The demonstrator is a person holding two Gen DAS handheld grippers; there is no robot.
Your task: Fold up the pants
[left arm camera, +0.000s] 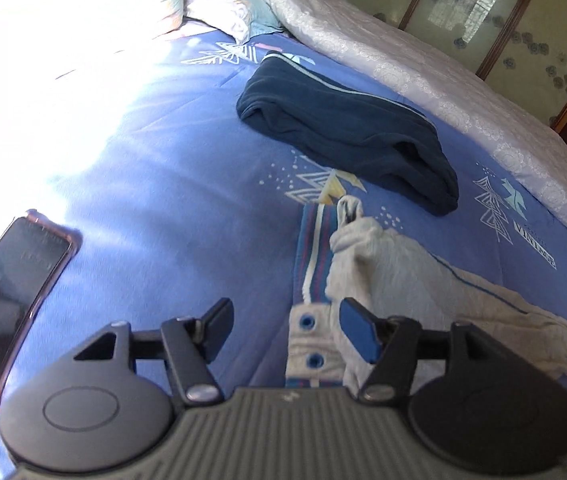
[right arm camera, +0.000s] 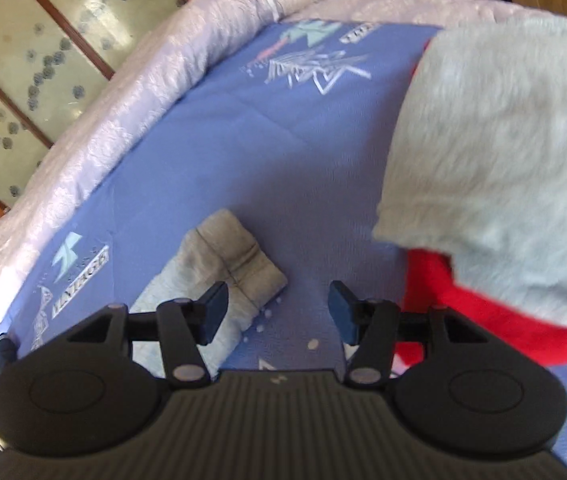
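Both released: left tool (left arm camera: pixel 285 330) over pants (left arm camera: pixel 403 280) waistband, right tool (right arm camera: pixel 279 312) beside the cuff. Risk: ungripped fold slumping; phone (left arm camera: pixel 11 304) left of tool getting knocked.

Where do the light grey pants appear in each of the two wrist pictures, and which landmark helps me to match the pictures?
Left wrist view: the light grey pants lie on the blue bedsheet at lower right, waistband end near the right finger of the open left gripper.
Right wrist view: one folded end of them lies at lower centre-left, beyond the open right gripper.
Shared landmark: the white quilt along the sheet's far edge.
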